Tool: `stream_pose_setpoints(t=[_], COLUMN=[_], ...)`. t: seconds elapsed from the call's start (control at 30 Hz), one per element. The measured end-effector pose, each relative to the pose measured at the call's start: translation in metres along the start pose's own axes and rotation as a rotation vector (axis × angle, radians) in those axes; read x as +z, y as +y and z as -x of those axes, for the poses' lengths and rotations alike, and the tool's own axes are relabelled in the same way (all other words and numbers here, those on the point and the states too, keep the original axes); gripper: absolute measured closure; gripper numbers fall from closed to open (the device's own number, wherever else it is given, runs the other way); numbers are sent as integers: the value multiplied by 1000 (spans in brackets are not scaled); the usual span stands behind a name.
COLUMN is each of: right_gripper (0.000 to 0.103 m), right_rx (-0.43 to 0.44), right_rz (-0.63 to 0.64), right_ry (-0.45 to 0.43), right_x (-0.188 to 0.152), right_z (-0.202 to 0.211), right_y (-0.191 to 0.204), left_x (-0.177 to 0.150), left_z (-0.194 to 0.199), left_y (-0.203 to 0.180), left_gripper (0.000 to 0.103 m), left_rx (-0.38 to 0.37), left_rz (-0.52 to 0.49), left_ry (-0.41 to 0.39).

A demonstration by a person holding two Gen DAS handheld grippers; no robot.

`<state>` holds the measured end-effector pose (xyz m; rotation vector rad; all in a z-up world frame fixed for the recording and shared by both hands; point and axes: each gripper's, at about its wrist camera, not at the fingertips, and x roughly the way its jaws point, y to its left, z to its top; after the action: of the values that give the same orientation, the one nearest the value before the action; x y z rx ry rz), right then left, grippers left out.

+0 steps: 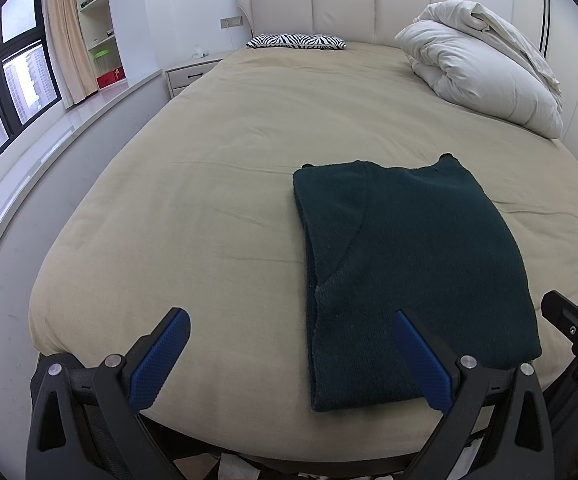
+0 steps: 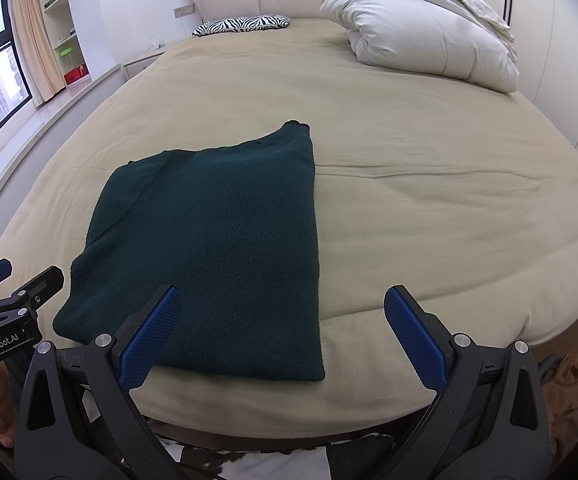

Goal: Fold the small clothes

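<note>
A dark green knitted sweater (image 1: 409, 264) lies folded into a long rectangle on the beige bed sheet (image 1: 209, 200), near the foot edge. It also shows in the right wrist view (image 2: 225, 240). My left gripper (image 1: 289, 332) is open and empty, hovering at the sweater's near left corner. My right gripper (image 2: 281, 308) is open and empty, hovering over the sweater's near right corner. The right gripper's side shows at the right edge of the left wrist view (image 1: 569, 316), and the left gripper's side at the left edge of the right wrist view (image 2: 13, 296).
A rolled white duvet (image 1: 485, 64) lies at the far right of the bed, a zebra-print pillow (image 1: 295, 41) by the padded headboard (image 1: 313, 4). A nightstand (image 1: 189, 74), shelves and a window ledge (image 1: 49, 148) run along the left. Wardrobe doors (image 2: 569, 60) stand on the right.
</note>
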<state>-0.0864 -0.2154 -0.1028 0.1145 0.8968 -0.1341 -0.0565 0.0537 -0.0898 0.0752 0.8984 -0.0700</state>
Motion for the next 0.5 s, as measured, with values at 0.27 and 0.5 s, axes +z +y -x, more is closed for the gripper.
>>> stream_pose_setpoints(t=[0.27, 0.5], right_gripper=[0, 0], right_rx=[3, 5], right_rz=[1, 3], right_ry=[2, 6], right_x=[-1, -3], right_z=[-1, -3], right_y=[0, -1], left_x=[0, -2], left_z=[0, -2], left_y=[0, 3], left_gripper=[0, 0], left_rx=[0, -3], left_rz=[-1, -3], left_ry=[1, 6])
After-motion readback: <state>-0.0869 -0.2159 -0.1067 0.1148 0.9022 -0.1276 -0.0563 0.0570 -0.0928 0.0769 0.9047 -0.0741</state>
